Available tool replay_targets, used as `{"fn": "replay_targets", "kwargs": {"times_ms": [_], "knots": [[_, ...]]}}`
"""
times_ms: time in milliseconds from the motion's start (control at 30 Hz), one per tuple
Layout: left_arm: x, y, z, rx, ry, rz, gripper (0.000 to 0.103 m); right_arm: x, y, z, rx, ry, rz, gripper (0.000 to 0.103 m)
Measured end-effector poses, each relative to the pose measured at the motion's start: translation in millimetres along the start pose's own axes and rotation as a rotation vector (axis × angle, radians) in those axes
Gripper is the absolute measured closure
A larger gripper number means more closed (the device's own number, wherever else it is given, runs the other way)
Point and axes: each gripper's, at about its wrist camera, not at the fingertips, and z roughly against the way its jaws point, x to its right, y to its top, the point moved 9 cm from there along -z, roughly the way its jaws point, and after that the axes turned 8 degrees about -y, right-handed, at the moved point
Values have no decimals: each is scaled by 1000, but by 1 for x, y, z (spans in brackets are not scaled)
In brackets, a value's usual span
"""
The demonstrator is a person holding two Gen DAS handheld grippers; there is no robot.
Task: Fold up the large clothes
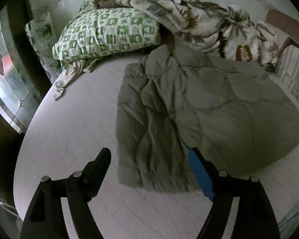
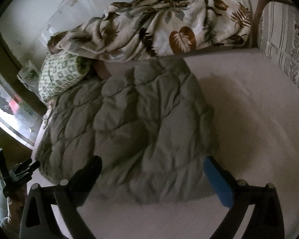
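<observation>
A grey-green quilted garment (image 1: 199,111) lies folded over on the pale bed surface (image 1: 69,131). It also fills the middle of the right wrist view (image 2: 133,127). My left gripper (image 1: 149,155) is open and empty, hovering over the garment's near left edge. My right gripper (image 2: 152,164) is open and empty, above the garment's near edge. The left gripper also shows at the left edge of the right wrist view (image 2: 16,171).
A green checked pillow (image 1: 109,33) and a leaf-print blanket (image 1: 209,27) lie at the bed's far side. A small crumpled cloth (image 1: 67,77) lies near the left edge. A window (image 1: 6,83) is to the left, a striped cushion (image 2: 285,39) to the right.
</observation>
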Motion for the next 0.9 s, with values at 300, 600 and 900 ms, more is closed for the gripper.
{"fn": "replay_targets", "kwargs": {"times_ms": [300, 600, 900], "knots": [[22, -34, 34, 35, -53, 54, 15, -2, -55, 12, -1, -30, -5, 0], [32, -63, 48, 22, -63, 81, 14, -12, -84, 40, 41, -89, 86, 0], [51, -88, 67, 14, -91, 73, 12, -28, -115, 73, 118, -101, 153, 0]]}}
